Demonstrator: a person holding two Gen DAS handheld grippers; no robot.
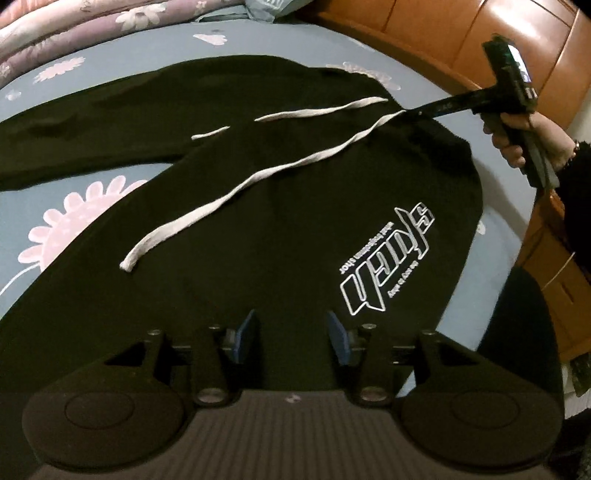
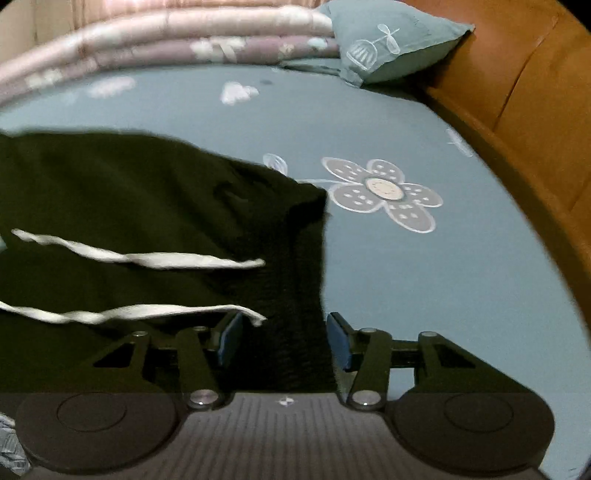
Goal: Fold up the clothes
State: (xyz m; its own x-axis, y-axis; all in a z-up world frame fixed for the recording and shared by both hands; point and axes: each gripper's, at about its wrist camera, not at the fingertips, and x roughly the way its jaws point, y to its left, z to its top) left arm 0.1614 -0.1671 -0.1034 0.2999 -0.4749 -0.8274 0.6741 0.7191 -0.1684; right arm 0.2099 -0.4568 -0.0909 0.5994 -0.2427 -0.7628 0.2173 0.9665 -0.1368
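A black garment [image 1: 295, 206] with a white outline logo [image 1: 388, 266] and two white drawstrings [image 1: 258, 177] lies spread on the bed. My left gripper [image 1: 291, 332] hovers over its near part, blue pads apart with only flat cloth below them. In the left wrist view my right gripper [image 1: 413, 110], held by a hand [image 1: 517, 136], reaches the garment's far right edge where a drawstring starts. In the right wrist view my right gripper [image 2: 284, 339] stands open astride the garment's edge [image 2: 295, 277], with dark cloth between the pads [image 2: 229, 339] but not pinched. The drawstrings [image 2: 166, 260] run off to the left.
The bed sheet [image 2: 424, 277] is blue with flower prints. Folded pink and purple quilts [image 2: 166, 33] and a blue-green pillow [image 2: 388, 40] lie at the far end. A wooden bed frame [image 2: 535, 147] runs along the right side.
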